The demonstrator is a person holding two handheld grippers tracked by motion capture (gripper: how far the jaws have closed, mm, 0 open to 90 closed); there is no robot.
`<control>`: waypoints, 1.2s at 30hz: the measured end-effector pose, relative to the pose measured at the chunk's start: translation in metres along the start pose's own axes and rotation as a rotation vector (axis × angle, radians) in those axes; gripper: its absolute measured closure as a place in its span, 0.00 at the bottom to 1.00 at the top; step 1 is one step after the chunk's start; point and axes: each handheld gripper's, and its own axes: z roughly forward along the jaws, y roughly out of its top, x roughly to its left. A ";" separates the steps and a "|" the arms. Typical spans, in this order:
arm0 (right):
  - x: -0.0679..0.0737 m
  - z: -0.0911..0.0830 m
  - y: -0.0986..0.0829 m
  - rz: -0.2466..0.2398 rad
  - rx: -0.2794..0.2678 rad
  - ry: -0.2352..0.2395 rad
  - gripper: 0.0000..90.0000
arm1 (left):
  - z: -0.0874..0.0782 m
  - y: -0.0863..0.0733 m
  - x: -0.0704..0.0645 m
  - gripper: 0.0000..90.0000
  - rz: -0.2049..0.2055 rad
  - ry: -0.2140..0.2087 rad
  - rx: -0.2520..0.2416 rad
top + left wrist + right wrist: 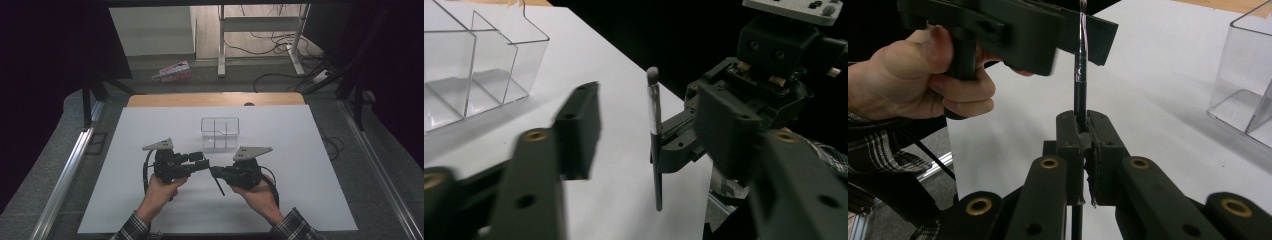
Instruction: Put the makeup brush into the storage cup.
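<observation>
Black hand-held grippers (207, 167), plaid sleeves (131, 227)

Brush (1080, 75) tip cut off at top edge (right gripper view).

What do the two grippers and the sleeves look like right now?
Both the left gripper and the right gripper are black, blocky, two-jaw tools with brass-coloured pivot pins. Each carries a grey three-cornered plate on top and trails a black cable. The sleeves are plaid.

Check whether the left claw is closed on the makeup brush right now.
No, the left claw stands open beside the makeup brush, which the right claw clamps by its handle.
</observation>
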 end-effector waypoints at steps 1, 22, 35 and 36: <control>0.000 0.000 0.000 -0.001 -0.002 0.002 0.94 | 0.000 0.000 0.000 0.61 -0.006 -0.007 0.004; -0.004 0.013 -0.002 0.026 0.062 0.007 0.39 | -0.006 0.001 0.000 0.95 -0.014 0.015 0.026; -0.003 0.018 -0.005 -0.031 0.106 -0.046 0.13 | -0.010 0.001 -0.002 0.95 0.016 0.067 0.027; -0.003 0.018 -0.006 -0.037 0.111 -0.053 0.12 | -0.010 0.001 -0.002 0.95 0.018 0.071 0.027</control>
